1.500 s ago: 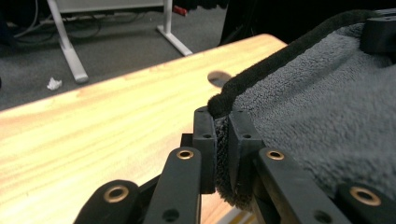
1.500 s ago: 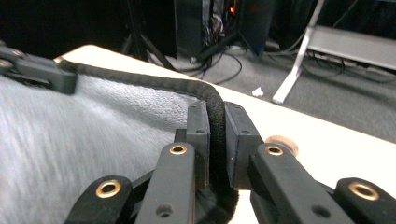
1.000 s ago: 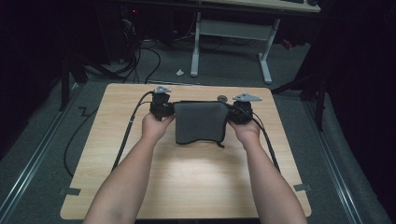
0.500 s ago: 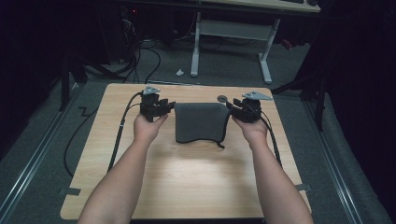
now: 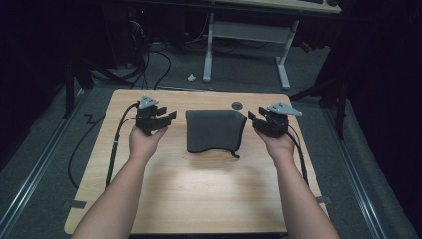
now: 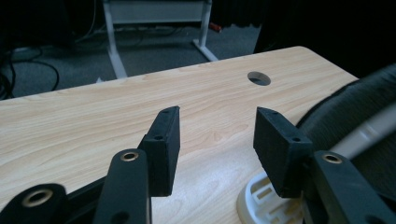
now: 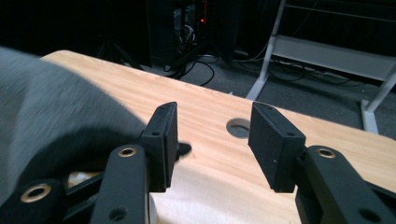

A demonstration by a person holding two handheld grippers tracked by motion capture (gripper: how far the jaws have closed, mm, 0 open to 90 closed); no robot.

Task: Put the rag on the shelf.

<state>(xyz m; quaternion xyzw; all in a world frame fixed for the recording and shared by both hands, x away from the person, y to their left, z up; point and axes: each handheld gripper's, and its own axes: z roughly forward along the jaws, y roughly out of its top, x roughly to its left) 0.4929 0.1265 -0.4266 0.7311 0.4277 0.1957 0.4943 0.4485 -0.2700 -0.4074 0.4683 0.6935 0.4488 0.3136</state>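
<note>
Now the folded grey cloth (image 5: 215, 130) is released on the table (image 5: 199, 189), both tools, left (image 5: 158, 119) and right (image 5: 261, 122), just opened, drawn apart and empty, so the fold seems finished.

Folded grey cloth (image 5: 215, 130) flat on table (image 5: 199, 199), both grippers clear of it.

Left gripper (image 5: 160, 120) just beside the cloth's left edge, right gripper (image 5: 256, 121) just beside its right edge; neither touches. Jaws on both have just been opening, nothing between them. Dark cord (image 5: 233, 154) trails from the cloth's near right corner. Round hole (image 5: 237, 105) in table just behind cloth.
</note>
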